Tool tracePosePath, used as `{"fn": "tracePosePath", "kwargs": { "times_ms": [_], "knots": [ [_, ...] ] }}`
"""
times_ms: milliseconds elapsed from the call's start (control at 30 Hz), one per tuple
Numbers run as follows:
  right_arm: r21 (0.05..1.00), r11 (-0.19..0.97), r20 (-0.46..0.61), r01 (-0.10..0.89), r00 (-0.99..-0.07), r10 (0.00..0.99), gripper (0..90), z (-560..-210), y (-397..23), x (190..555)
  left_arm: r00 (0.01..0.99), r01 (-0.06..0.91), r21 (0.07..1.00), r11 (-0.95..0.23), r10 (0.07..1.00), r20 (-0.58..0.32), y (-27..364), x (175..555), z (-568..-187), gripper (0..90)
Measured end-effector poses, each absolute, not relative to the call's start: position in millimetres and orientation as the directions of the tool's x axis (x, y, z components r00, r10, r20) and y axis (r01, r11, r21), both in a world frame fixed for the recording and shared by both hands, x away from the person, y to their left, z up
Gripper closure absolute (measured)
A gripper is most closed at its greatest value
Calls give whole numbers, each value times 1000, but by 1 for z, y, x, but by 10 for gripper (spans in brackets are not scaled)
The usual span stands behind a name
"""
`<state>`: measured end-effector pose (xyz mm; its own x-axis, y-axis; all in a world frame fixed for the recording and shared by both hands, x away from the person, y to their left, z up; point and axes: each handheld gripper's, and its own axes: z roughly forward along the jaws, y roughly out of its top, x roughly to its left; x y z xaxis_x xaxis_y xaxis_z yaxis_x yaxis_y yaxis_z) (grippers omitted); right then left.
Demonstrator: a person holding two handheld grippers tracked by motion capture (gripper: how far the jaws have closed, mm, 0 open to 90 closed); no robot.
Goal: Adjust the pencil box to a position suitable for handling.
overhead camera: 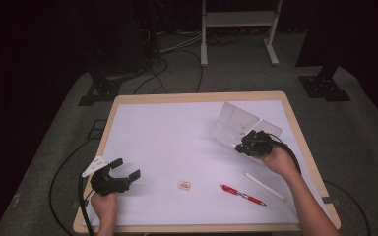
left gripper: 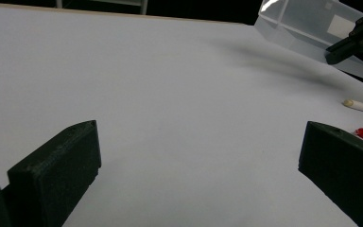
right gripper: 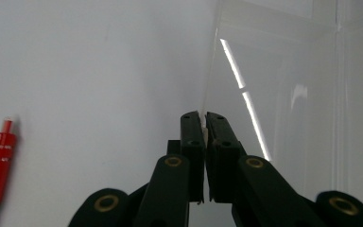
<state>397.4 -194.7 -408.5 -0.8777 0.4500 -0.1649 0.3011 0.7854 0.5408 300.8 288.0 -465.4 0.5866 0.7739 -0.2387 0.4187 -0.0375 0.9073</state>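
Observation:
A clear plastic box (overhead camera: 237,124) stands tilted at the table's right rear, with a shadow under its raised side. My right gripper (overhead camera: 243,143) is shut on its near edge. In the right gripper view the two jaws (right gripper: 204,118) pinch a thin clear wall (right gripper: 283,94) between them. From the left gripper view the box (left gripper: 312,33) and the right gripper (left gripper: 354,42) are at the top right. My left gripper (overhead camera: 127,168) rests near the front left with its jaws wide apart; nothing lies between its fingertips (left gripper: 198,137).
A red pen (overhead camera: 242,194) and a white stick-like pen (overhead camera: 264,186) lie near the front right of the white table top (overhead camera: 167,132). A small tan square item (overhead camera: 184,185) lies front centre. Cables and stand legs are on the floor behind the table.

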Motion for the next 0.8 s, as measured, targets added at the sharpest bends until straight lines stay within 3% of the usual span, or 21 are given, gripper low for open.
{"fn": "tracePosePath", "kwargs": {
  "times_ms": [800],
  "knots": [
    [518, 843, -116, 144, -965, 236, 861, -415, -136, 395, 582, 411, 910, -51, 783, -219, 285, 299, -466, 0]
  ]
}}
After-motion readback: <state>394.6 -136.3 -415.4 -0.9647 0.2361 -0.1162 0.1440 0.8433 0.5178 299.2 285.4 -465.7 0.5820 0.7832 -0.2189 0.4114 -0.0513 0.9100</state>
